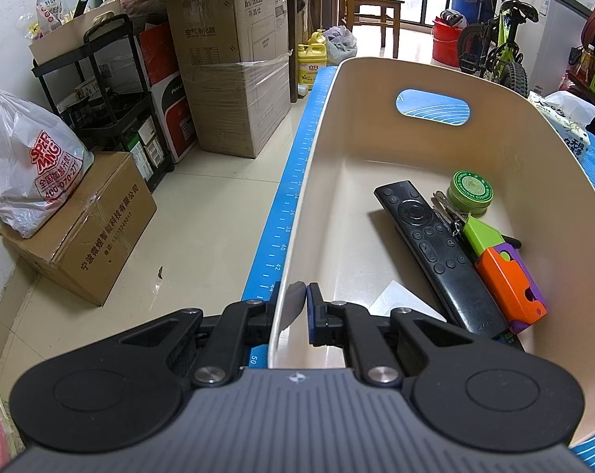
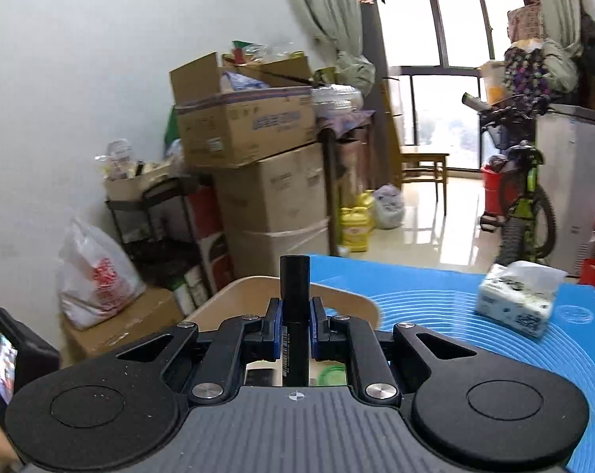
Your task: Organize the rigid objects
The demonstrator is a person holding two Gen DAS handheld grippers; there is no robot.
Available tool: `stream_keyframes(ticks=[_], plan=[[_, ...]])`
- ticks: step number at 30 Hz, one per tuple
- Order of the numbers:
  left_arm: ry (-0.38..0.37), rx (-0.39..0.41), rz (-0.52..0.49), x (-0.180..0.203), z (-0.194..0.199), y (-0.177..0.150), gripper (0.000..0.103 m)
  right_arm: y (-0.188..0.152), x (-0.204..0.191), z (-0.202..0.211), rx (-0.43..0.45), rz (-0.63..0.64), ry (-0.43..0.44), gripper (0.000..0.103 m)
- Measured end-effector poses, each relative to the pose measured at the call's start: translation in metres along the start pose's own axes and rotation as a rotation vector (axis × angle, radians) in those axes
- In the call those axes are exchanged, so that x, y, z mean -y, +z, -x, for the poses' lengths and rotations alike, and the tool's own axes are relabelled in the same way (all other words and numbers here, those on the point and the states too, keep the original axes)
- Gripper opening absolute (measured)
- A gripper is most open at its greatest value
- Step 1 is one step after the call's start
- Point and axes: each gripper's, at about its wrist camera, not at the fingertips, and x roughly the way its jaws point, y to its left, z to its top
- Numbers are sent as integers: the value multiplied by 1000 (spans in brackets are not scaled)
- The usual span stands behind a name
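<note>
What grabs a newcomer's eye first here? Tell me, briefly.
The cream bin on the blue mat, holding a black remote, a green tin and an orange-purple toy. The left gripper clamps its near rim; the right gripper holds a black cylinder upright above it.

A blue mat [image 2: 475,339] covers the table, printed with pale curved lines and, along its left edge, a ruler scale [image 1: 285,213]. A beige bin [image 1: 329,181] sits directly on the mat at the left, its left wall running along the ruler edge; a slot handle in its far wall shows the mat behind it. A tissue pack [image 2: 516,297] lies on the mat to the right, well apart from the bin [image 2: 234,303] and farther back. Beyond the table's left edge the tiled floor [image 1: 203,213] carries cardboard boxes [image 1: 80,228] and a black cart [image 1: 108,94].
</note>
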Motion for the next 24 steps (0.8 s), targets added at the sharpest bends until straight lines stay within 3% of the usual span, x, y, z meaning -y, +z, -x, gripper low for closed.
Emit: stream_keyframes(ticks=[5,10,18,24], plan=[[0,0,0,0,0,0,12,3,-20,-6,-15,7,49,22],[-1,4,0,1,2,0,12,-11,-36,-32,-131,8,94,22],[-3,4,2,0,1,0,12,-52,-44,-79,-367,4,82,22],[-3,4,5,1,1,0,12,-66,-39,-86,-424,-4,52,25]])
